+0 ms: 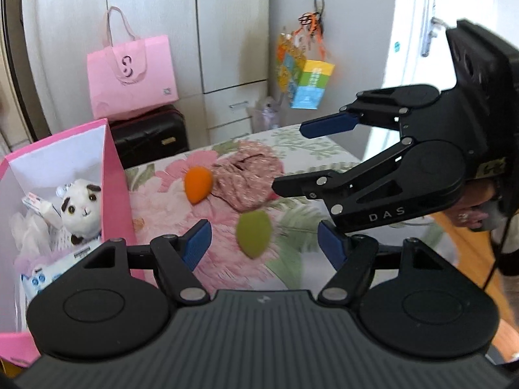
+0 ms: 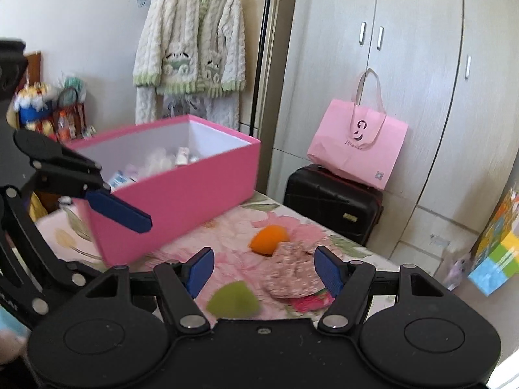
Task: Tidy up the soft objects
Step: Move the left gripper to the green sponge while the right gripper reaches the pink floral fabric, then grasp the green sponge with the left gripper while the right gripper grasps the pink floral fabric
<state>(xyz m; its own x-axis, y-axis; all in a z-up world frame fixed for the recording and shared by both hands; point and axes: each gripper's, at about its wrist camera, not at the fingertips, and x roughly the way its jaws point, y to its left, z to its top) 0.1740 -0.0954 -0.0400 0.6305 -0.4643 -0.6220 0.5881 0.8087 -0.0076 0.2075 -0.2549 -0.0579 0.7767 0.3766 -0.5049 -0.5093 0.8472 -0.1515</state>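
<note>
Two empty, parted tongs, left (image 1: pixel 261 243) and right (image 2: pixel 264 270); one orange sponge (image 1: pixel 197 184), one green sponge (image 1: pixel 253 234), one scrunchie (image 1: pixel 248 178).

A pink paper shopping bag (image 2: pixel 356 144) with long handles rests on a black hard-shell suitcase (image 2: pixel 331 199) before pale wardrobe doors (image 2: pixel 418 64); a white-and-green knitted cardigan (image 2: pixel 189 37) hangs on the wall.

Ahead of my matt black plastic left gripper (image 1: pixel 264 243), with ribbed blue pads (image 1: pixel 196 243), smooth foam sponges, green (image 1: pixel 253 233) and orange (image 1: pixel 197 184), lie on printed floral cloth (image 1: pixel 227 269) beside a matt pink cardboard box (image 1: pixel 118 188).
</note>
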